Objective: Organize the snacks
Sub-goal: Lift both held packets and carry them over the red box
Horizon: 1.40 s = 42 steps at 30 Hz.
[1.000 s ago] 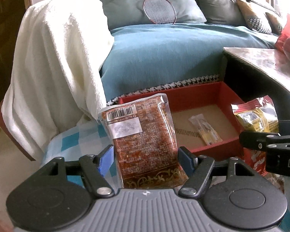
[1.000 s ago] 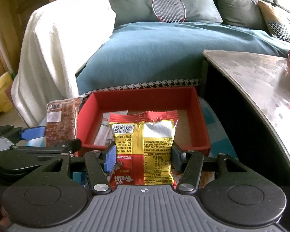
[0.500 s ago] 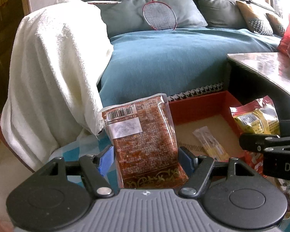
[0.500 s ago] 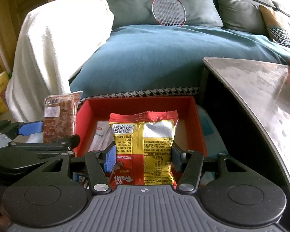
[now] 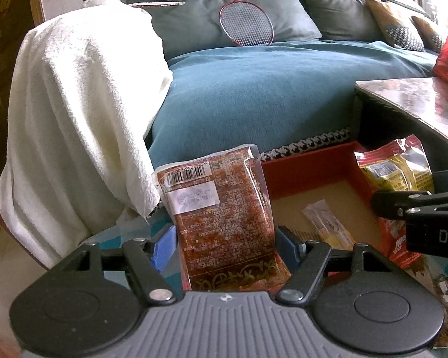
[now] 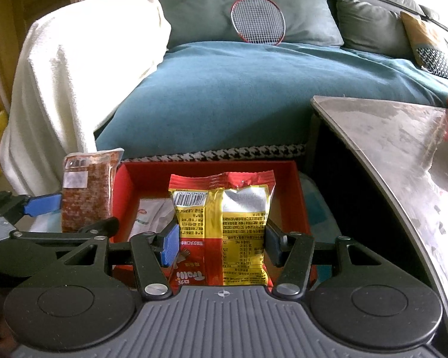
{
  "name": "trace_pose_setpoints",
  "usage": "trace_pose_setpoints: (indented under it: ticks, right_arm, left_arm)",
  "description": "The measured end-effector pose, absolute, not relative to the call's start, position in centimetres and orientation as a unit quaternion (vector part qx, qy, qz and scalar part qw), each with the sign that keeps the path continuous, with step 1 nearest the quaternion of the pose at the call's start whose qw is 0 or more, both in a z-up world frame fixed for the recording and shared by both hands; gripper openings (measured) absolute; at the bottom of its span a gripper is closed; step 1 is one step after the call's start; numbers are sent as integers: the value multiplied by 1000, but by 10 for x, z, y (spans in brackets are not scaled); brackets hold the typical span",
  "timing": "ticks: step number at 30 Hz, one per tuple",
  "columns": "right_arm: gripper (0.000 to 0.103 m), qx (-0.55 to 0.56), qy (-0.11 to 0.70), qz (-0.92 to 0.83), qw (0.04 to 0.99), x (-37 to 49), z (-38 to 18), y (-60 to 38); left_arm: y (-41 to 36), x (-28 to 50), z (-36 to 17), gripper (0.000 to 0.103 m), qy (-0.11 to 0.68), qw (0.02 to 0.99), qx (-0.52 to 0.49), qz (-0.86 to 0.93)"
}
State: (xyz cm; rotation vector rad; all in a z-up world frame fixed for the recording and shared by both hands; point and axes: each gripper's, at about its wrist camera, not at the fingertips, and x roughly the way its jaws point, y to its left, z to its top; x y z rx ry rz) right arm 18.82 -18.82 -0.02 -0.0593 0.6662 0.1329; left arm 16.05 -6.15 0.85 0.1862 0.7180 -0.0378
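Left wrist view: left gripper [image 5: 225,240] clamps brown snack pack [image 5: 221,217], long axis toward 12 o'clock, barcode end up, red box [image 5: 310,170] at 2 o'clock. Right gripper [image 6: 221,243] pinches yellow-red snack bag [image 6: 224,223] upright over box, angled downward.

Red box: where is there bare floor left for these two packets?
In the red box, bare cardboard lies behind the small sachet, toward the back wall. The white pouch crowds the left front; the right half is hidden behind the yellow packet.
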Motion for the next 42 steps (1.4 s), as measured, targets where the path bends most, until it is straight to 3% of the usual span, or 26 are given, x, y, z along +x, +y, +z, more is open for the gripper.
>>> trace_pose_setpoints:
  ticks: [42]
  right_arm:
    - [64, -33, 368, 45, 928, 254, -34, -206]
  left_arm:
    - [-76, 194, -15, 65, 367, 925, 97, -15]
